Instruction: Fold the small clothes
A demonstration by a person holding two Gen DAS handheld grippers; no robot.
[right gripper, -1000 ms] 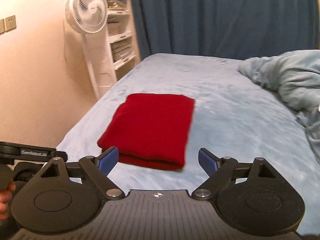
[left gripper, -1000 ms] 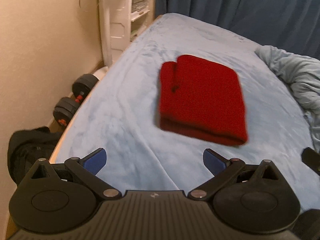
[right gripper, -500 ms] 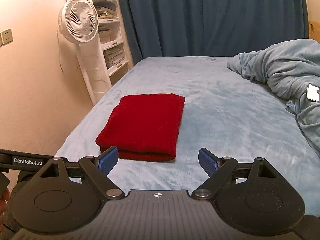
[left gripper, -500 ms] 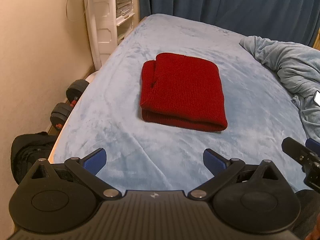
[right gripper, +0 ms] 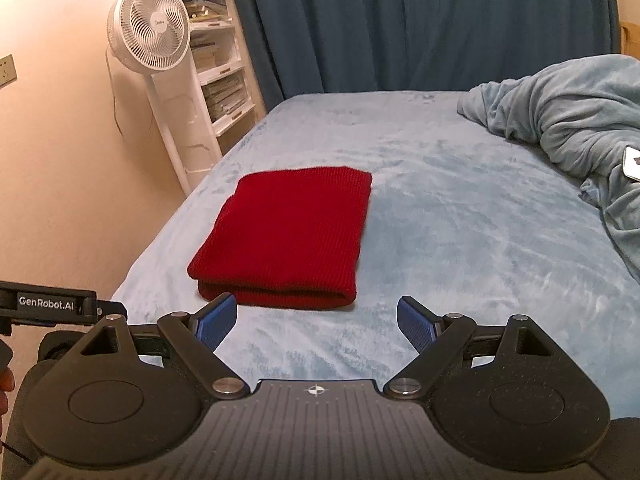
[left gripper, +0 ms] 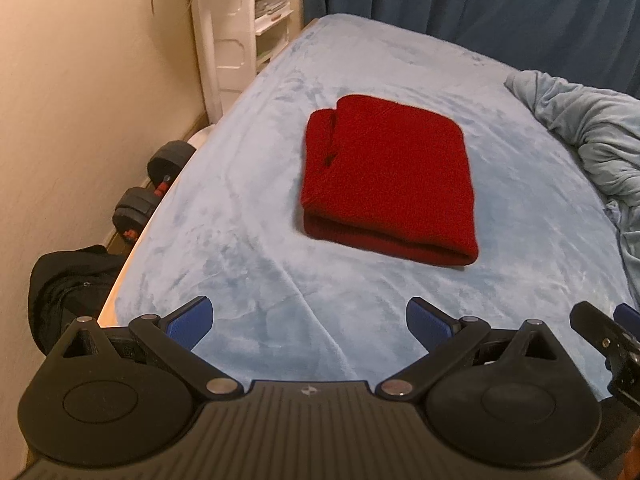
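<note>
Right wrist view, left edge, below mid-height: white lettering "GenRobot.AI" on a black bar of the left gripper (right gripper: pixel 48 304). Fan (right gripper: pixel 149 26), upper left: small hub mark, too small to read. Left wrist view: no legible text.

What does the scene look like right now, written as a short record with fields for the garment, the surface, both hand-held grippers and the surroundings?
garment: red knit garment, folded into a flat rectangle, lying alone
surface: light blue bed cover
left hand-held gripper: open, empty, short of the garment
right hand-held gripper: open, empty, not touching the garment
right of garment: crumpled blue blanket
by the wall: white fan, dumbbell
</note>
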